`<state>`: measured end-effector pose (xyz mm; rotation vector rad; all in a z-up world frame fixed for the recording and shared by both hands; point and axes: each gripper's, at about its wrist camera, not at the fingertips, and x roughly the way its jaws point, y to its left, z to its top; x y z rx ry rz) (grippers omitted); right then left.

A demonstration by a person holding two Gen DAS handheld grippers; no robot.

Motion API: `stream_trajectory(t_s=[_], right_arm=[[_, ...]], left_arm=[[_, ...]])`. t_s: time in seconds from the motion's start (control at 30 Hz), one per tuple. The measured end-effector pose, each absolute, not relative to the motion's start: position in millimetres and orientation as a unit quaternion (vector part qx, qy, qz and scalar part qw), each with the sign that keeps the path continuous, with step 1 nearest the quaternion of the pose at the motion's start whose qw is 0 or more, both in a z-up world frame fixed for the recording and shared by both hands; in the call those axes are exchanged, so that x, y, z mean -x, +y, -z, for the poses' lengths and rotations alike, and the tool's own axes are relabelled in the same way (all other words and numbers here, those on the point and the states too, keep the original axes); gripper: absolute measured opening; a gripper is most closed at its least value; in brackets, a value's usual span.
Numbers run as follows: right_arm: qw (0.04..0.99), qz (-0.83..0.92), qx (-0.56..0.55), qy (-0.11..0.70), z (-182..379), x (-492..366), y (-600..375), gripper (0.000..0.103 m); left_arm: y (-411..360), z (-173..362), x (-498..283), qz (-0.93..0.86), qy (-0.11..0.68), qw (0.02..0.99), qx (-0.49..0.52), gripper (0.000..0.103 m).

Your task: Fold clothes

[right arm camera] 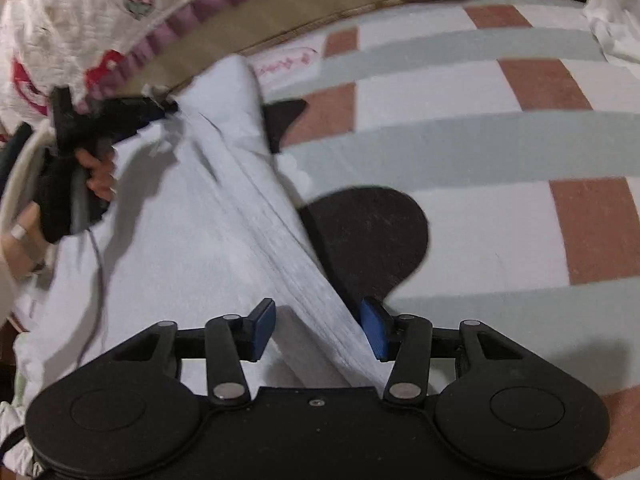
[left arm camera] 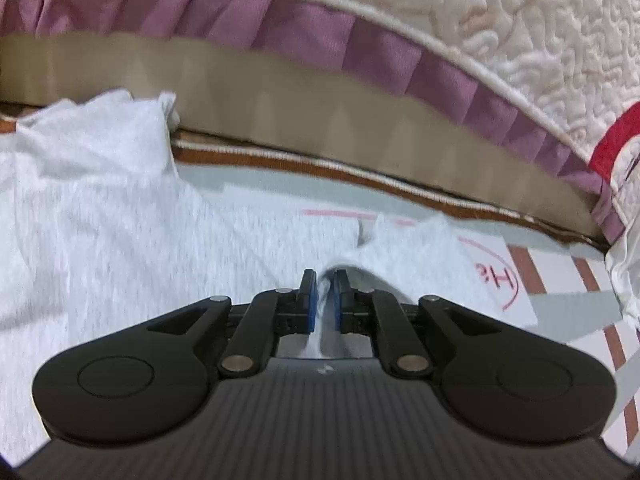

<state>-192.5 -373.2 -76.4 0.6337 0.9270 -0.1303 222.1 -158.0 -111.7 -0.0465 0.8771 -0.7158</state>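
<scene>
A white garment lies spread on a checked mat. In the left wrist view my left gripper is shut on a pinched ridge of this cloth, which runs back between the blue pads. The right wrist view shows the same garment pulled into a long taut fold from the left gripper at upper left down to my right gripper. The right jaws stand apart, astride that fold. The right pad sits at the fold's edge and the left pad is clear of it.
The mat has brown, grey and white blocks and extends to the right. A bed with a cream quilt and purple frill runs along the far side. A white sheet with red writing lies on the mat. A person's hand holds the left gripper.
</scene>
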Motion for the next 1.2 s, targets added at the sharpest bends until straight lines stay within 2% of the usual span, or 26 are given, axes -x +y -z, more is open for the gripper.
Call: stream_trajectory(t_s=[0.03,0.07,0.27,0.37,0.4,0.43,0.5,0.6,0.63,0.7,0.77,0.8,0.83,0.87,0.93,1.03,1.1,1.17,1.2], right_arm=[[0.851,0.049,-0.293,0.432,73.3,191.1,-369.3,0.011],[0.859,0.038,-0.281,0.427,70.0,190.1,-363.5,0.008],[0.89,-0.014,-0.151,0.429,60.1,177.7,-316.7,0.004],[0.906,0.024,-0.109,0.408,54.0,175.4,-314.3,0.017],[0.905,0.036,-0.118,0.407,54.5,175.3,-319.8,0.032],[0.902,0.047,-0.13,0.408,55.7,175.5,-326.7,0.042],[0.894,0.072,-0.153,0.416,59.9,175.4,-339.4,0.054],[0.865,0.089,-0.205,0.45,76.0,173.4,-356.1,0.064],[0.849,0.085,-0.235,0.465,83.8,173.3,-362.5,0.064],[0.845,0.086,-0.273,0.451,84.1,177.8,-372.4,0.064],[0.851,0.074,-0.288,0.433,81.2,183.0,-374.5,0.048],[0.855,0.066,-0.282,0.43,79.8,183.4,-372.3,0.029],[0.859,0.058,-0.273,0.429,78.4,183.1,-369.3,0.019],[0.862,0.046,-0.265,0.431,77.3,182.7,-365.2,0.018],[0.866,0.02,-0.248,0.434,75.5,181.6,-356.3,0.01],[0.876,-0.012,-0.209,0.434,71.6,177.2,-340.7,0.008],[0.891,0.003,-0.172,0.42,65.5,175.7,-331.0,0.011],[0.899,0.029,-0.159,0.408,63.4,175.0,-334.9,0.023],[0.895,0.038,-0.172,0.409,65.8,173.6,-341.9,0.037]], left_arm=[[-157.0,111.5,-223.1,0.336,0.418,0.844,0.025,0.007],[-155.9,111.2,-224.2,0.333,0.42,0.844,0.028,0.007],[-143.3,117.7,-237.5,0.312,0.448,0.833,0.091,0.007],[-137.3,120.2,-241.8,0.307,0.456,0.827,0.121,0.007],[-136.5,120.6,-242.2,0.308,0.456,0.825,0.127,0.007],[-136.5,120.5,-241.7,0.311,0.455,0.825,0.129,0.007],[-136.2,120.3,-241.1,0.311,0.452,0.825,0.133,0.007],[-133.5,122.3,-242.7,0.307,0.454,0.822,0.153,0.007],[-132.1,123.6,-243.5,0.305,0.455,0.82,0.162,0.007],[-129.3,127.6,-245.3,0.298,0.463,0.816,0.178,0.007],[-129.0,130.9,-245.3,0.295,0.467,0.813,0.182,0.007],[-129.6,131.2,-244.5,0.296,0.466,0.814,0.18,0.007],[-130.1,131.5,-243.8,0.297,0.464,0.815,0.178,0.007],[-130.4,131.4,-243.6,0.298,0.464,0.815,0.177,0.007],[-129.9,131.6,-242.9,0.299,0.464,0.815,0.177,0.007],[-128.4,131.9,-240.8,0.301,0.463,0.815,0.176,0.007],[-126.0,130.4,-241.1,0.293,0.456,0.821,0.181,0.005],[-120.2,130.0,-242.6,0.289,0.451,0.819,0.203,0.005],[-116.1,130.2,-243.8,0.289,0.45,0.816,0.22,0.005]])
